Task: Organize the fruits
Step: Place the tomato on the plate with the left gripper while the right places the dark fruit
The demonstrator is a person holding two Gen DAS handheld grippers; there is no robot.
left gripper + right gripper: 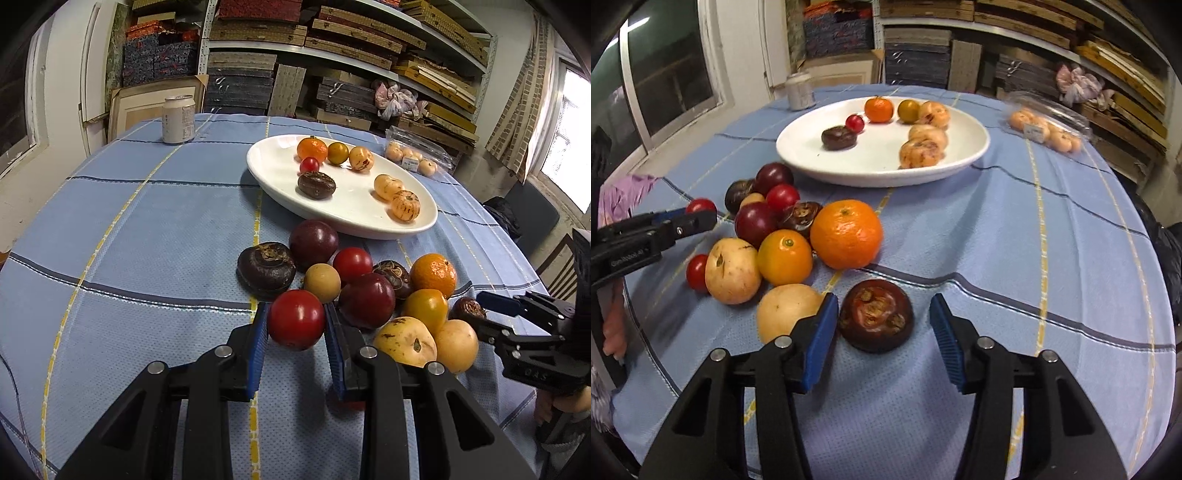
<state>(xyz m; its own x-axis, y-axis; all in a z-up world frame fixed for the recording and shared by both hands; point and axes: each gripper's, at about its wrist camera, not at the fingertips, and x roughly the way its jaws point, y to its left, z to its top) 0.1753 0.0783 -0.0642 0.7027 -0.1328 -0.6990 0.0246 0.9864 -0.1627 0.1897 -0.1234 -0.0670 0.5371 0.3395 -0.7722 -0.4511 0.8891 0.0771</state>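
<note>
My left gripper [296,321] is shut on a red tomato [295,319], its blue pads pressing both sides, at the near edge of a fruit pile on the blue tablecloth. My right gripper [882,325] is open around a dark brown water chestnut [876,320]; the left pad is near it, the right pad stands apart. The pile holds a mandarin [846,233], plums [313,243], yellow fruits [406,340] and more chestnuts. A white plate [280,162] behind the pile carries several fruits. The right gripper also shows in the left wrist view [491,314].
A white drink can [179,119] stands at the table's far left. A clear plastic pack of small fruits [417,155] lies right of the plate. Shelves with stacked boxes stand behind the table. A chair [561,266] is at the right edge.
</note>
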